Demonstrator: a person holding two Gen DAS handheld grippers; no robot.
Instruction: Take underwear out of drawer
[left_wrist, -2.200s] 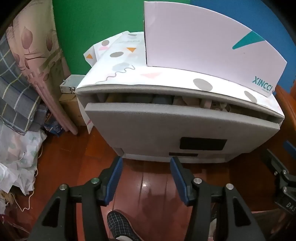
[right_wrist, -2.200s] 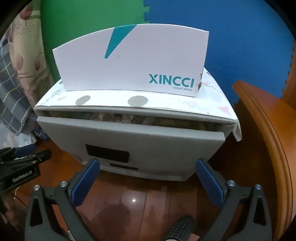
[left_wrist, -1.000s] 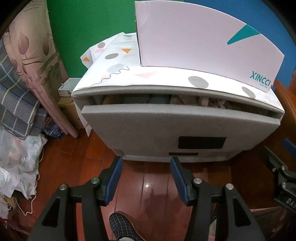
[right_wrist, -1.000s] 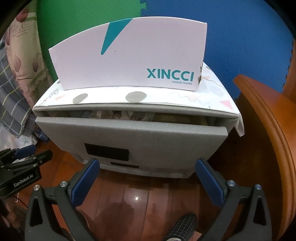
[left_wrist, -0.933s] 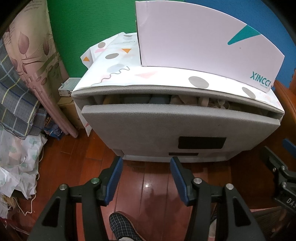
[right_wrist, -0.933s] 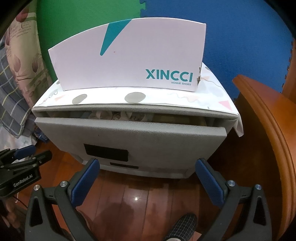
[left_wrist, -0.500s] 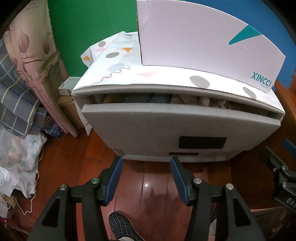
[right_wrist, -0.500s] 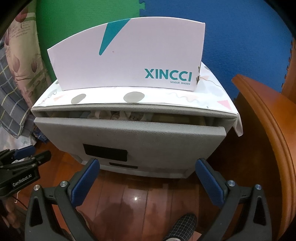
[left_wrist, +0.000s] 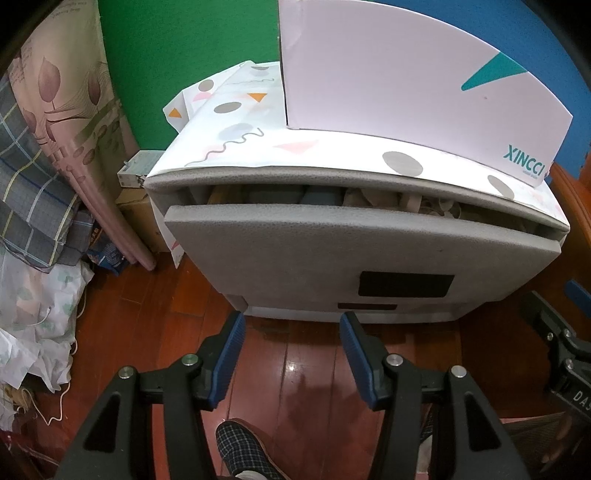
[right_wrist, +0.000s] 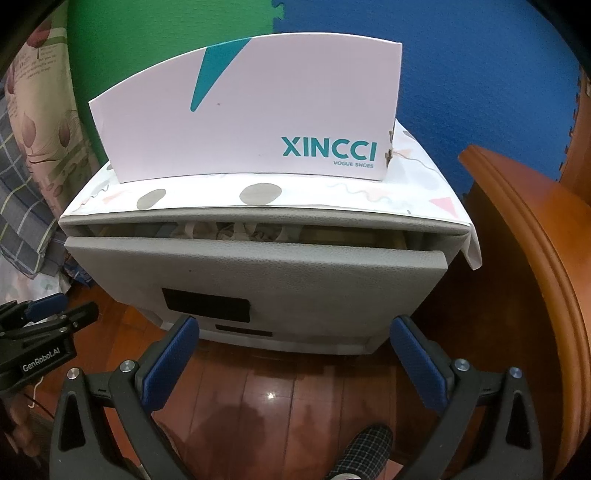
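Observation:
A grey drawer (left_wrist: 354, 251) (right_wrist: 255, 280) of a low cabinet stands slightly pulled out. In the narrow gap at its top I see folded blue and beige underwear (left_wrist: 321, 194) (right_wrist: 236, 230); most of it is hidden. My left gripper (left_wrist: 291, 326) is open and empty, low in front of the drawer, above the floor. My right gripper (right_wrist: 295, 332) is open wide and empty, in front of the drawer's lower edge. Each gripper shows at the edge of the other's view.
A white XINCCI shoe box (right_wrist: 251, 110) stands on the cabinet's patterned top (left_wrist: 258, 147). A wooden furniture edge (right_wrist: 532, 258) is close on the right. Bedding and bags (left_wrist: 40, 229) lie on the left. A slippered foot (left_wrist: 243, 450) is on the wooden floor.
Both grippers have shifted only slightly before the drawer. The drawer gap and the jaws look the same.

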